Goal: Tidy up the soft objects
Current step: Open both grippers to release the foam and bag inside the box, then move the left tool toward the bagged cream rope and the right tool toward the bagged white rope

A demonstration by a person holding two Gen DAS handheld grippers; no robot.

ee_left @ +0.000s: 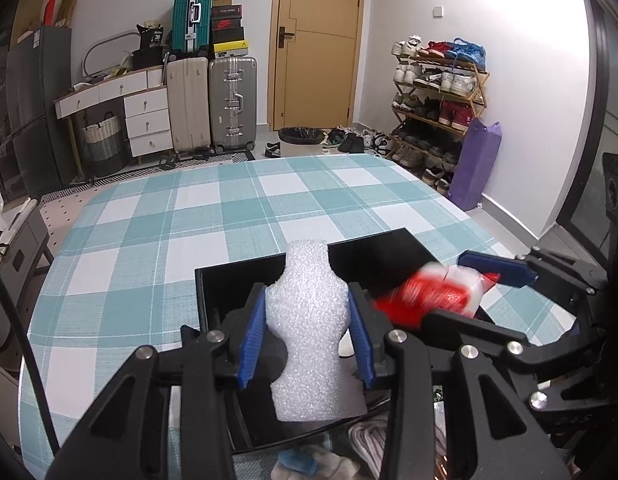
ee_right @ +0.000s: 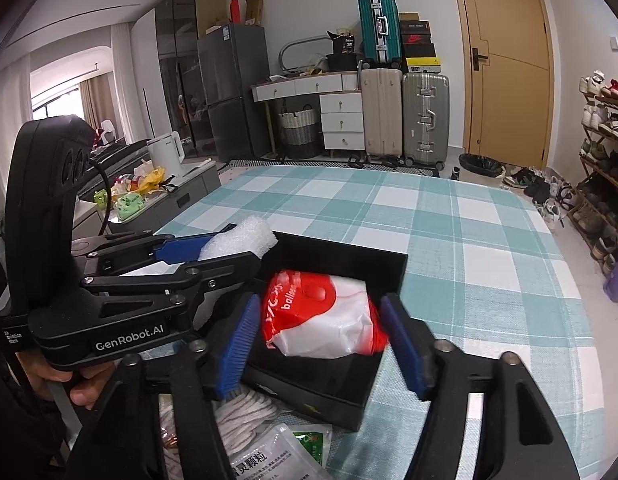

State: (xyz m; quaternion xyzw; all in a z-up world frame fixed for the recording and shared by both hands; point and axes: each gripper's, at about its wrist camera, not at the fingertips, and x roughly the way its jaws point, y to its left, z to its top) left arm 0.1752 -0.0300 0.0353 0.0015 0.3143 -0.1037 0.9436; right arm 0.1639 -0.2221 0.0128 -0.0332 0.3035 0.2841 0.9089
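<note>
My left gripper (ee_left: pixel 309 334) is clamped on one piece of white foam wrap (ee_left: pixel 309 320), bubbly and pinched to a waist between the ribbed blue pads, held over the near-left corner of the single black box (ee_right: pixel 383 270). My right gripper (ee_right: pixel 323 344) stands with its jaws spread wide, not touching the one crinkly red-and-white plastic bag (ee_right: pixel 325 320) lying inside the glossy, square-cornered box. The box sits at the near edge of the teal checked tablecloth (ee_right: pixel 469 240), beside a coil of white rope (ee_right: pixel 245 412) and a printed sachet (ee_right: pixel 269 456).

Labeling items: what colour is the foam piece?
White foam piece, clearest in left wrist view.
</note>
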